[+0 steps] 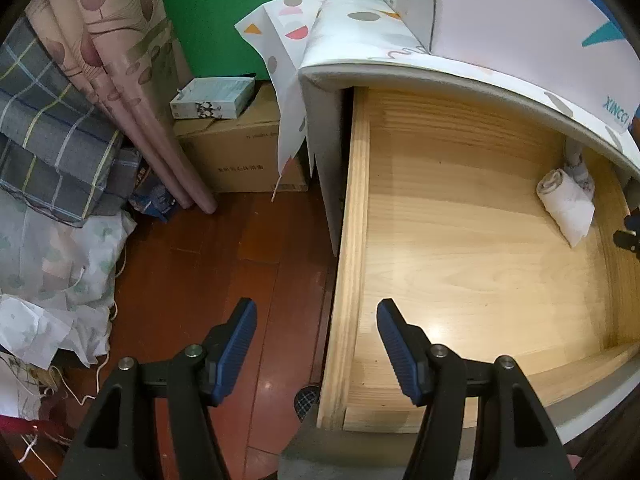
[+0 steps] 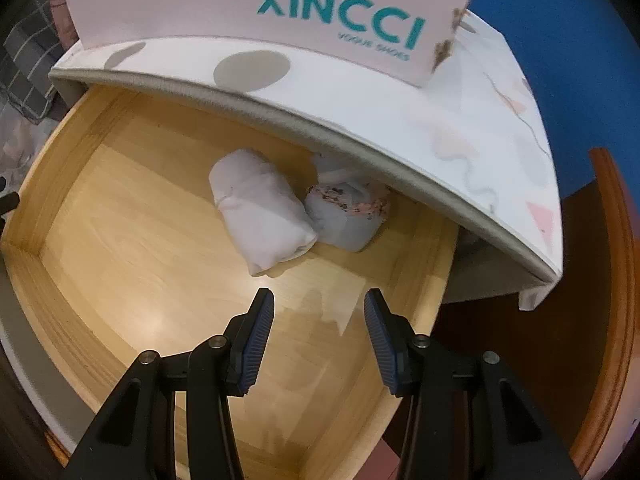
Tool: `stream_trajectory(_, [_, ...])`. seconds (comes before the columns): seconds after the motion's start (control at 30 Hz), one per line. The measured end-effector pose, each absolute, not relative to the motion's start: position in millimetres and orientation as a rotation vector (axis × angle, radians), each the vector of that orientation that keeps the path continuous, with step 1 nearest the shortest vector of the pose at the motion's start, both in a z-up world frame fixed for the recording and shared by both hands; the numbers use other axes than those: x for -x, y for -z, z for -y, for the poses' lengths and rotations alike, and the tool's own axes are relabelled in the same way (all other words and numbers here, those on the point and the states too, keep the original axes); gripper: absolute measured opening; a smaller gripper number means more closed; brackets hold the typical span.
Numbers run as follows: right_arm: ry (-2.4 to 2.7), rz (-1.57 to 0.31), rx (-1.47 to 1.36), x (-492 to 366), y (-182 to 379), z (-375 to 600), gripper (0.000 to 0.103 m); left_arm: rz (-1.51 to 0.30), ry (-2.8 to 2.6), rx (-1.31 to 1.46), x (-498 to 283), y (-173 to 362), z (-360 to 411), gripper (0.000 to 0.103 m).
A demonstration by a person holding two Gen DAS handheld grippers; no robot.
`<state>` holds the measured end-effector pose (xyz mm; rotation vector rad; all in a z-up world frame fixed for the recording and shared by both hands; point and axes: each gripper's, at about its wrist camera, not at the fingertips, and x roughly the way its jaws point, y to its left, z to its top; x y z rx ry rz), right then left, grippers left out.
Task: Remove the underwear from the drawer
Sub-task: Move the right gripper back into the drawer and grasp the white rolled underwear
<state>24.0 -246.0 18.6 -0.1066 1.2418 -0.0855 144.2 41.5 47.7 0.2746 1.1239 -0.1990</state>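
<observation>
The wooden drawer (image 1: 352,208) stands pulled open; it also shows in the right wrist view (image 2: 120,264). A rolled white underwear (image 2: 260,216) lies at the drawer's back right, touching a rolled grey one with a floral band (image 2: 346,216) partly under the cabinet top. Both show small in the left wrist view, the white roll (image 1: 566,204) in front. My right gripper (image 2: 318,312) is open and empty, above the drawer floor a little short of the rolls. My left gripper (image 1: 316,320) is open and empty, straddling the drawer's left wall near the front.
The cabinet top (image 2: 320,92) overhangs the drawer and carries a XINCCI shoe box (image 2: 280,0). Left of the cabinet are a cardboard box (image 1: 240,152), rolled pink mats (image 1: 132,92), folded bedding (image 1: 52,140) and wood floor (image 1: 208,264).
</observation>
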Motion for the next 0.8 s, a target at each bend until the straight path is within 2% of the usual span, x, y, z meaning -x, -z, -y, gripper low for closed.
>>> stream_trajectory(0.8, [0.067,-1.233,0.16,-39,1,234,0.044,-1.148,0.2,-0.247,-145,-45,-47,0.064])
